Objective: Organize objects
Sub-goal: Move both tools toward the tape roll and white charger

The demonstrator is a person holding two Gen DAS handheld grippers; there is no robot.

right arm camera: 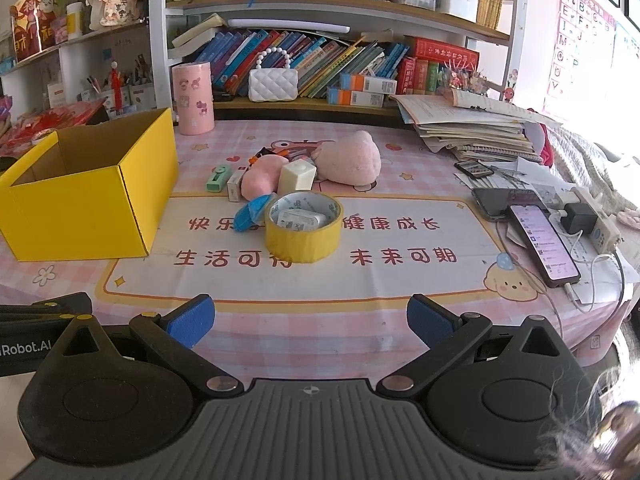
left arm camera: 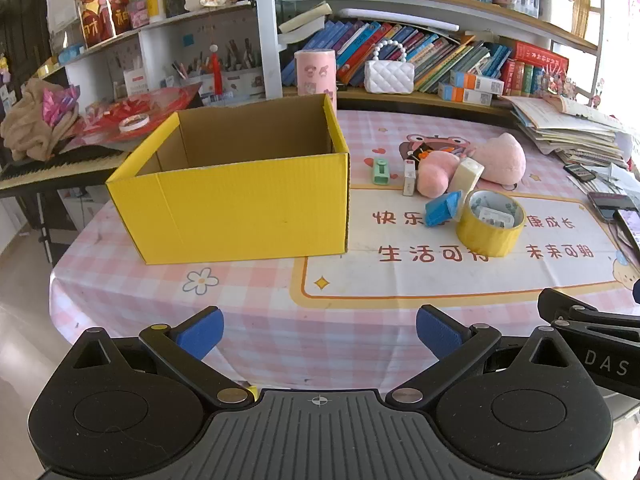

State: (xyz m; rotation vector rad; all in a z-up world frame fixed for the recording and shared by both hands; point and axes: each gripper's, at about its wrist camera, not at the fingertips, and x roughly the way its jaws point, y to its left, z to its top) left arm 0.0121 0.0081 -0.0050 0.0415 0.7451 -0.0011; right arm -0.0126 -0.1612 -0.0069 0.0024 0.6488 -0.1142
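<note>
A: Task stuff first. Where's the pile?

B: Mid-desk, right of the yellow box (left arm camera: 240, 196). The box is corrugated cardboard, open top, brown inside, sitting on the left part of the desk (right arm camera: 280, 320). The yellow tape roll (right arm camera: 303, 226) lies flat nearest the cameras, glossy, with a small white labelled packet (right arm camera: 298, 219) inside its ring.

A: Around it?

B: A blue plastic wedge-shaped piece (right arm camera: 249, 214) touches the roll's left side. Just behind the roll stands a cream squarish bottle (right arm camera: 297, 176), tilted. Two fuzzy pink plush lumps: the smaller one (right arm camera: 260, 180) beside the bottle, the bigger one (right arm camera: 352, 158) behind to the right. Left of those, a mint-green gadget (right arm camera: 218, 178) and a small white box (right arm camera: 235, 186), both flat.

A: Desk cover?

B: Pink checked cloth with a printed cartoon panel. A pink cylinder tin (right arm camera: 192, 98) stands at the back, phones (right arm camera: 544, 240) lie at the right edge, bookshelf (right arm camera: 320, 0) behind.

A: Grippers?

B: Left gripper (left arm camera: 320, 332) is low at the near edge, level, facing the box, jaws spread wide, nothing between the blue pads. Right gripper (right arm camera: 310, 322) likewise, aimed at the tape roll, jaws wide apart and holding nothing. They sit side by side, well short of the pile.
</note>
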